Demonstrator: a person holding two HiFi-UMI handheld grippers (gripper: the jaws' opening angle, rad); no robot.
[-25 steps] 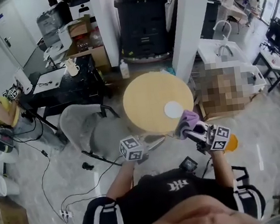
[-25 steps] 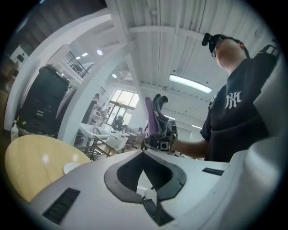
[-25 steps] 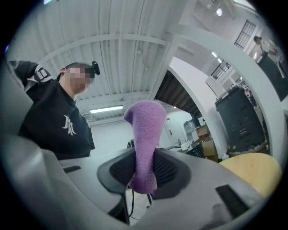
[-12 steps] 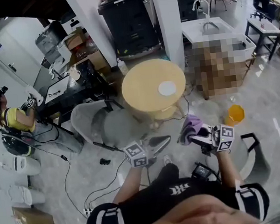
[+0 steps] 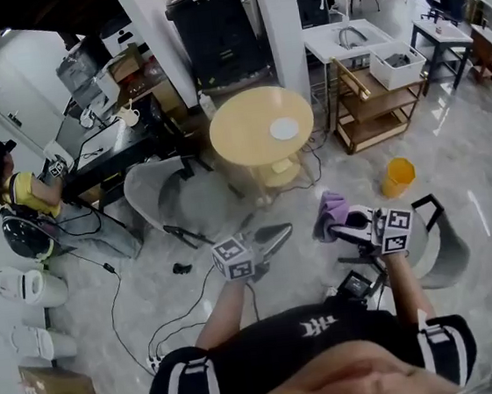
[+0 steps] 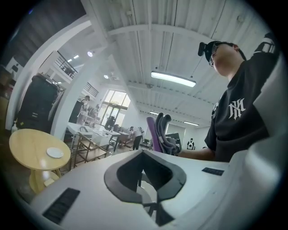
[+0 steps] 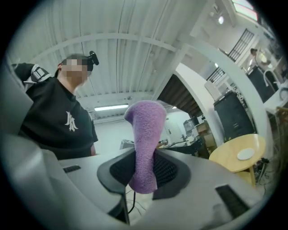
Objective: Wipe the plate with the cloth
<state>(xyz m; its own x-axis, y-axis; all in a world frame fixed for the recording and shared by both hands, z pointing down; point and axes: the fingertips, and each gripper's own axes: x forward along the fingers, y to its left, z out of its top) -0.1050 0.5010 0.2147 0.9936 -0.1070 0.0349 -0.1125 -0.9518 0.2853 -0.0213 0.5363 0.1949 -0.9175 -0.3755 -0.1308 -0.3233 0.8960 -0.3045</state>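
A small white plate [image 5: 283,128] lies on a round yellow table [image 5: 244,139] some way off across the floor. My right gripper [image 5: 333,224] is shut on a purple cloth [image 5: 336,210], which sticks up between its dark pads [image 7: 168,173] in the right gripper view. My left gripper [image 5: 278,232] is shut with nothing in it and points level toward the right one. Both hang over the floor, well short of the table. In the left gripper view the plate [image 6: 55,152] and table [image 6: 24,143] show far left, and the cloth [image 6: 154,134] shows beyond the jaws.
A grey chair [image 5: 163,201] stands between me and the table. An orange bucket [image 5: 397,173] sits on the floor at the right, below a wooden shelf cart [image 5: 377,106]. Cables [image 5: 146,327] trail over the floor. A seated person [image 5: 21,195] works at the far left.
Both grippers and the view have drawn back from the table, which now lies farther off. The cloth has stayed in the right gripper throughout.
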